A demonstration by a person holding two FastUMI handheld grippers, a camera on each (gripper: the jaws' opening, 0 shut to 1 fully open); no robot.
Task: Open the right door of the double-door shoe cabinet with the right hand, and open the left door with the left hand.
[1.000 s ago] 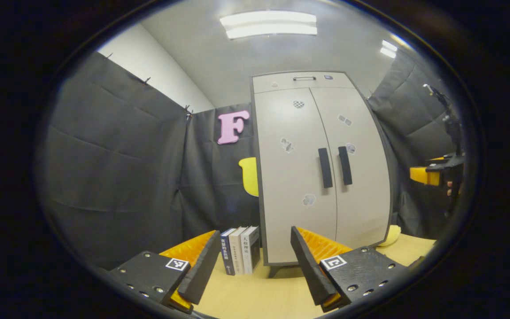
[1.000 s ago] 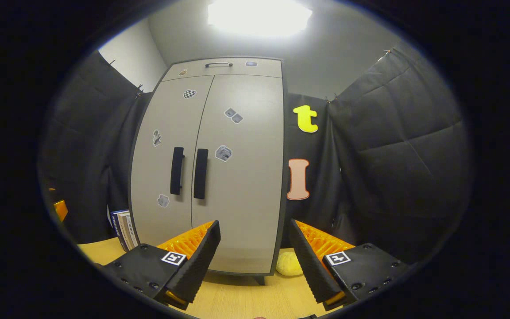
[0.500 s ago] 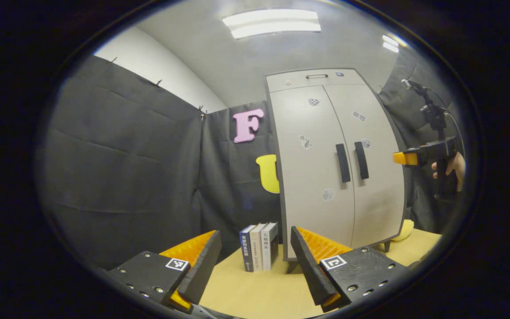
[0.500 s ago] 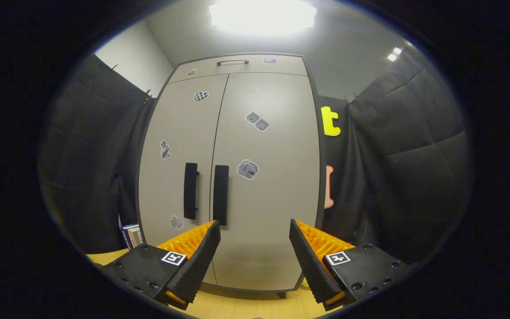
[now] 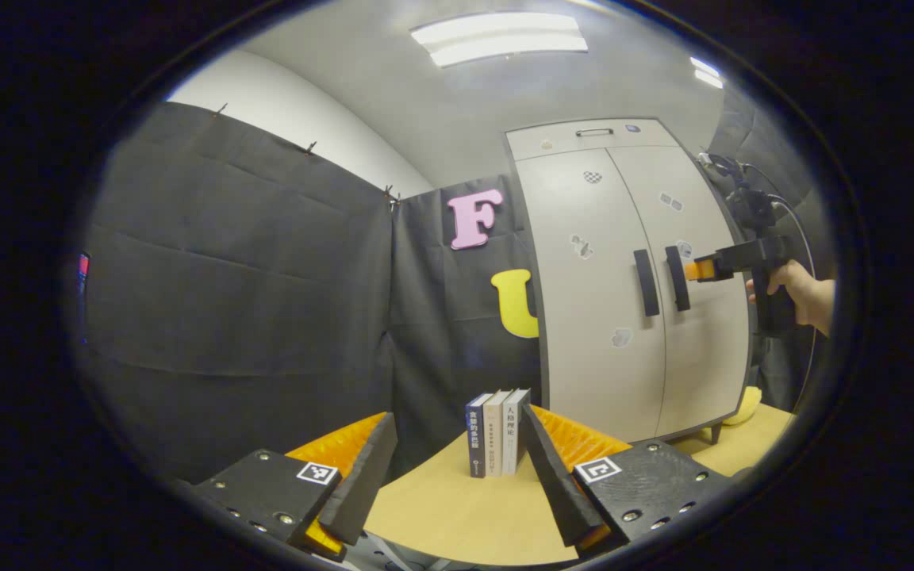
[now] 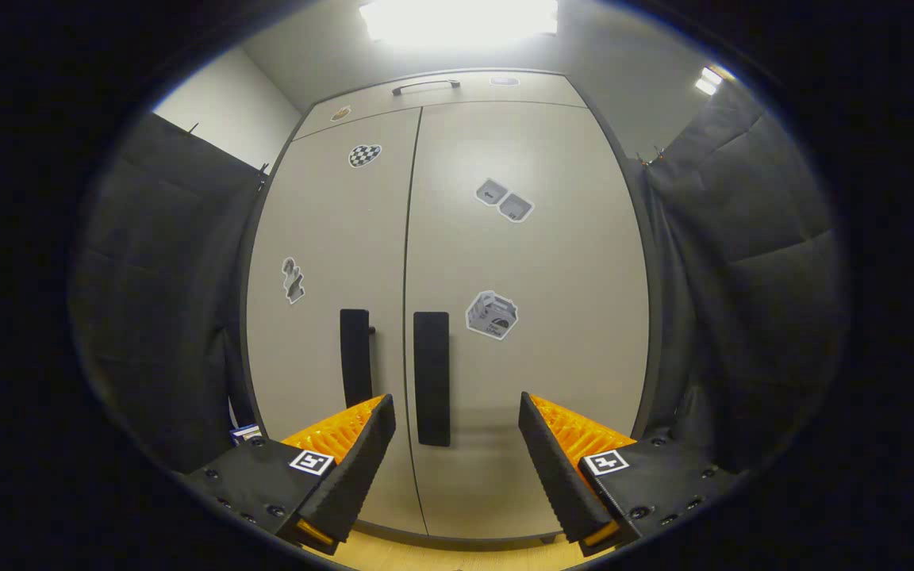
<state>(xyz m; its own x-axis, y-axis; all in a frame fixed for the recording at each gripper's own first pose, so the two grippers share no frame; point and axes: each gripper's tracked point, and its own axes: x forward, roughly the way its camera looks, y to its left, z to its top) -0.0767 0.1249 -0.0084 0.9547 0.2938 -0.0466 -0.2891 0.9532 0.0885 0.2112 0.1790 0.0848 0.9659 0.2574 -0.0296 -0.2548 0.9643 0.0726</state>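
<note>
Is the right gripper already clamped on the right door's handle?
No, the right gripper is open, the right door handle ahead between its jaws, untouched.

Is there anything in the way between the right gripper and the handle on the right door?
Nothing visible. The right gripper is open and faces the right door's handle, with only bare door between the fingers.

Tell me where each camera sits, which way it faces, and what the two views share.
Left gripper view: rides the open left gripper, facing the booth corner and books; the right gripper and hand appear far off.
Right gripper view: rides the open right gripper, facing the closed doors close up.
Shared: the shoe cabinet, both door handles.
</note>
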